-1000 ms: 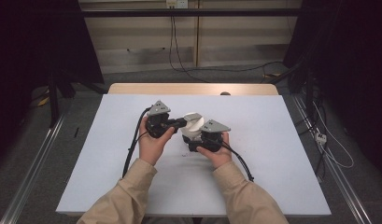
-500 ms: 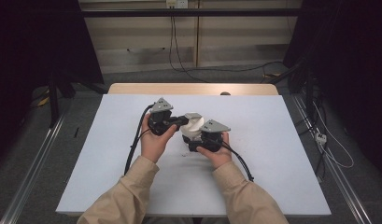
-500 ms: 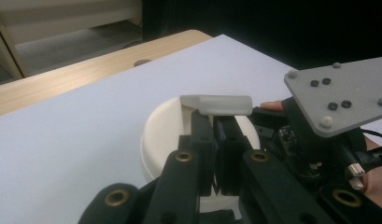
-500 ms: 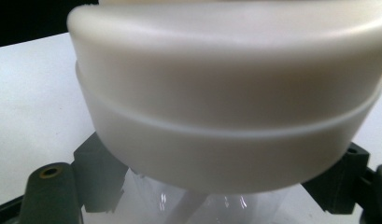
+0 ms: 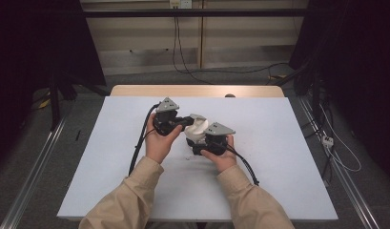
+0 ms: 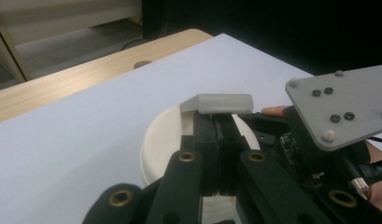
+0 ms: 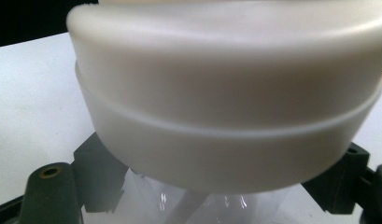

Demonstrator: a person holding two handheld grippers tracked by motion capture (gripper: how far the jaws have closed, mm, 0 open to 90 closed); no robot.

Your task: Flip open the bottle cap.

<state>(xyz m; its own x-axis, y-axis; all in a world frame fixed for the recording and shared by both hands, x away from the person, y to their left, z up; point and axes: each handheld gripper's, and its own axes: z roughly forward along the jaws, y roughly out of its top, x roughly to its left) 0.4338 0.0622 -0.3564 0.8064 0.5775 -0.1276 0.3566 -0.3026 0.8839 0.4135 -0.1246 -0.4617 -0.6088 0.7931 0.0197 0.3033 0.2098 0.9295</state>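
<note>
At the centre of the high view we see the white lidded container (image 5: 198, 130) held above the white table (image 5: 278, 143), between the left gripper (image 5: 183, 122) and the right gripper (image 5: 202, 141). In the left gripper view, we find the jaws pinched together on the lid's grey tab (image 6: 223, 102). In the right gripper view, the jaws clamp the clear body beneath the lid (image 7: 226, 93).
</note>
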